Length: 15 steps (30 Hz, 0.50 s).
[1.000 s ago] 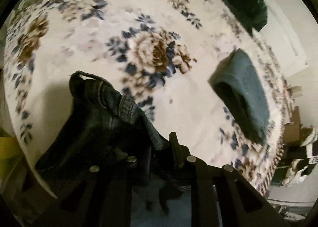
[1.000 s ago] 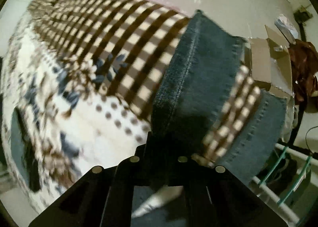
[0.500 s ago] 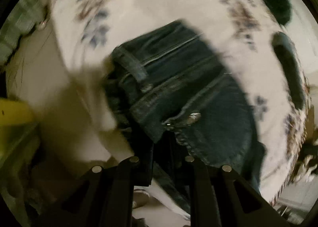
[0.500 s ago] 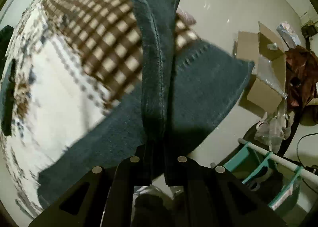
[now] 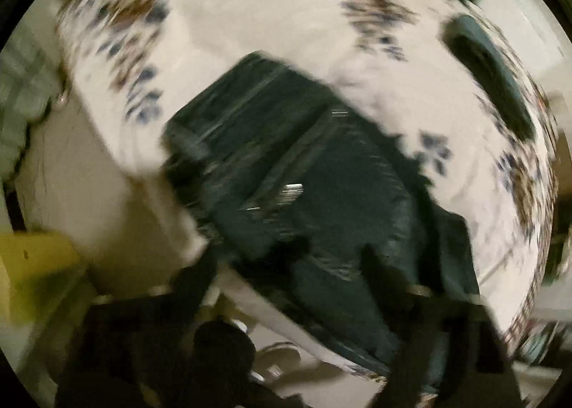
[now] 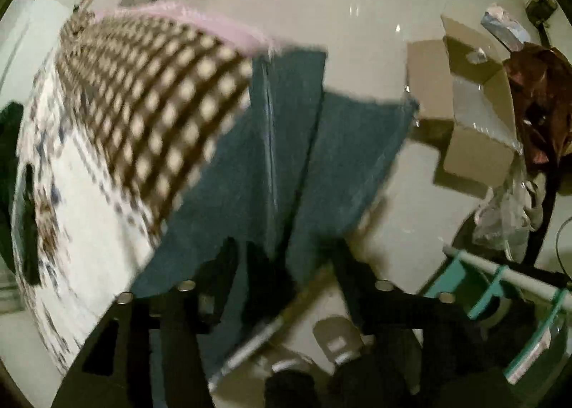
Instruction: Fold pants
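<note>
Folding looks barely begun: dark blue denim pants (image 5: 321, 193) lie spread on the floral white bedspread (image 5: 250, 15), legs overhanging its edge. Left gripper (image 5: 289, 265) and right gripper (image 6: 286, 258) stand wide, holding nothing.

Dim indoor light; heavy motion blur both views; fisheye-warped, dark-vignetted edges.
</note>
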Motion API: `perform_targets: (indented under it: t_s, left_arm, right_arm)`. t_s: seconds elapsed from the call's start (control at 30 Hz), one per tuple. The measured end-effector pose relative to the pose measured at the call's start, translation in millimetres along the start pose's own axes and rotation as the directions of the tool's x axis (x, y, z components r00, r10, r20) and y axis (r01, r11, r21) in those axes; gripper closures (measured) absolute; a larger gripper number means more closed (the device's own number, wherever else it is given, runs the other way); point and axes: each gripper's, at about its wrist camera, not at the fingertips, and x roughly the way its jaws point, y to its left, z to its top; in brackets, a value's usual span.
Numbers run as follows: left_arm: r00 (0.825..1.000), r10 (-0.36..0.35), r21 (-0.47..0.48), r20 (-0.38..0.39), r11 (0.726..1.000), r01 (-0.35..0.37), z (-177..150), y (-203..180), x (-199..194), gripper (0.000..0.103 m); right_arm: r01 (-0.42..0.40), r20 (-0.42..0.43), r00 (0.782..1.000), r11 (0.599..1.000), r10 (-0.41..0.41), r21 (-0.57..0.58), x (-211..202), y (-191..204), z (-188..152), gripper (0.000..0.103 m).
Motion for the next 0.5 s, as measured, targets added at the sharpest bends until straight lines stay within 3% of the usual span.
perform_targets:
  t_s: [0.07, 0.17, 0.2, 0.23, 0.27, 0.3, 0.43, 0.5]
  left_arm:
    - [1.000, 0.001, 0.078, 0.001, 0.997, -0.001, 0.1, -22.7, 3.4, 0.017]
    - [1.000, 0.016, 0.173, -0.027, 0.985, -0.011, -8.6, -50.5, 20.3, 0.017]
    - [0.999, 0.011, 0.186, -0.043, 0.983, -0.002, -12.4, -56.4, 26.7, 0.017]
    - [0.998, 0.013, 0.201, -0.061, 0.980, 0.000, -16.5, -66.2, 36.4, 0.017]
    - [0.997, 0.018, 0.210, -0.076, 0.978, -0.001, -20.0, -71.6, 41.9, 0.017]
    - [0.995, 0.017, 0.218, -0.096, 0.976, 0.004, -23.8, -77.4, 48.6, 0.017]
    - [0.991, 0.028, 0.235, -0.127, 0.972, 0.003, -34.7, -84.1, 64.8, 0.017]
    - [0.990, 0.050, 0.245, -0.130, 0.969, -0.017, -36.9, -81.6, 71.8, 0.017]
  right_arm:
    - [-0.001, 0.026, 1.000, 1.000, 0.002, -0.017, 5.0, 7.4, 18.7, 0.025]
    - [0.079, 0.013, 0.997, 0.992, -0.079, -0.100, 24.3, 41.3, 40.2, 0.027]
    - [0.127, -0.008, 0.992, 0.983, -0.129, -0.131, 34.3, 48.7, 44.8, 0.040]
    - [0.177, 0.001, 0.984, 0.972, -0.179, -0.156, 39.4, 51.1, 46.5, 0.092]
    - [0.234, 0.017, 0.972, 0.958, -0.234, -0.165, 40.5, 49.9, 47.8, 0.096]
    - [0.235, 0.036, 0.972, 0.960, -0.232, -0.155, 36.0, 44.9, 48.3, 0.096]
    - [0.092, 0.160, 0.983, 0.995, -0.086, -0.030, -5.5, 1.4, 40.5, 0.096]
    - [0.052, 0.166, 0.985, 0.999, -0.053, 0.009, -4.6, -28.0, 34.7, 0.093]
